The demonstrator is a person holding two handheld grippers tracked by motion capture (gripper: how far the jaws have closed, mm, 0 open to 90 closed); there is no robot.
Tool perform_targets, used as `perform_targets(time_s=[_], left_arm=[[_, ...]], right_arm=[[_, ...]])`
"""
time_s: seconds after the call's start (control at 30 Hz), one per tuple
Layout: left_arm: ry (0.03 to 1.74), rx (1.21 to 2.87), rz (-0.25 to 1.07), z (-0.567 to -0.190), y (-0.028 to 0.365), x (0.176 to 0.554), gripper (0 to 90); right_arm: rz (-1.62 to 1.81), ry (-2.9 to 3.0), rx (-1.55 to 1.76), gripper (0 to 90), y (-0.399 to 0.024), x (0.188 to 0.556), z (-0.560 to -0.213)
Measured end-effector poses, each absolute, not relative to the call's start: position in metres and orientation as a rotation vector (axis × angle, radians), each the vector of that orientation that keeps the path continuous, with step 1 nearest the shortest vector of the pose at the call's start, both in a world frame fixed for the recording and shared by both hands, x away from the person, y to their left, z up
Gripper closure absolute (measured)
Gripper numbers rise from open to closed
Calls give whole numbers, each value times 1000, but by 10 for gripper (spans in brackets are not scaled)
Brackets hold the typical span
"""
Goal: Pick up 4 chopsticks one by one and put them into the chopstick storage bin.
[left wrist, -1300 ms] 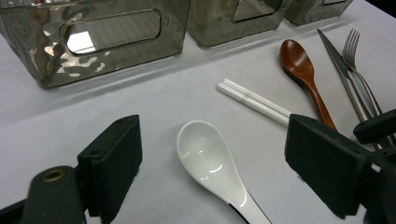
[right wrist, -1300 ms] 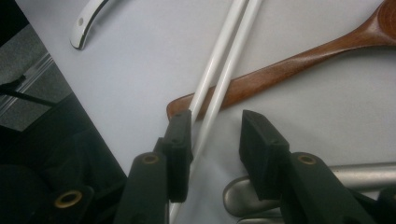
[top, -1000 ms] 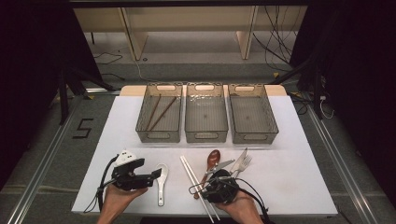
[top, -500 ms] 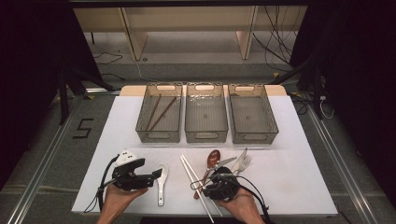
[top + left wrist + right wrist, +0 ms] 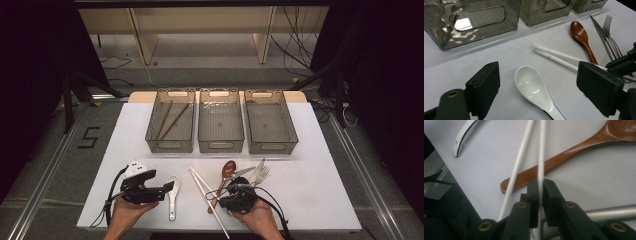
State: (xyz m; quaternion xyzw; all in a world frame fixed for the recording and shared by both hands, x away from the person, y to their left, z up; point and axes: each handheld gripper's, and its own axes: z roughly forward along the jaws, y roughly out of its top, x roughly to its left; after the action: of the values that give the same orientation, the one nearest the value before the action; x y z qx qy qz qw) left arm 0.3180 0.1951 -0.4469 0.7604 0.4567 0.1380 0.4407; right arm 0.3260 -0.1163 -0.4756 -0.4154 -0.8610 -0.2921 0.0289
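Chopstick (image 5: 540,150), white, clamped between the fingers (image 5: 550,195) of the right gripper (image 5: 539,185), which have just been closing on it; the stick runs up out of the grip and crosses over the handle of a wooden spoon (image 5: 579,147). Its twin, a second chopstick (image 5: 517,165), lies free just beside it on the tabletop (image 5: 599,180), also over the spoon handle. In the high view the pair (image 5: 206,196) lies slantwise near the front edge of the tabletop (image 5: 325,200), a little right of the middle, with the right gripper (image 5: 235,196) at its near part. The wooden spoon (image 5: 226,175) lies next to the pair on the right; a knife (image 5: 239,174) and a fork (image 5: 262,173) lie beyond it, farther right. A white spoon (image 5: 536,90) lies left of the chopsticks, its bowl between the fingers (image 5: 485,90) of the left gripper (image 5: 541,92), which stand wide apart and hold nothing; in the high view this gripper (image 5: 150,189) sits near the front-left corner. Three clear bins stand in a row along the back edge: the left bin (image 5: 170,146) holds two dark chopsticks (image 5: 170,120), the middle bin (image 5: 221,145) and the right bin (image 5: 272,147) stand beside it.
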Motion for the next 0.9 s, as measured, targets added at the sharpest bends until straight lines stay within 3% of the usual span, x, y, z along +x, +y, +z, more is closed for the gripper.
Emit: perform_targets(time_s=[0.9], left_arm=[[1139,1877,350,-447,199,319,189]], right_arm=[[-986,-2693,-1242,863,-124,326,-462]])
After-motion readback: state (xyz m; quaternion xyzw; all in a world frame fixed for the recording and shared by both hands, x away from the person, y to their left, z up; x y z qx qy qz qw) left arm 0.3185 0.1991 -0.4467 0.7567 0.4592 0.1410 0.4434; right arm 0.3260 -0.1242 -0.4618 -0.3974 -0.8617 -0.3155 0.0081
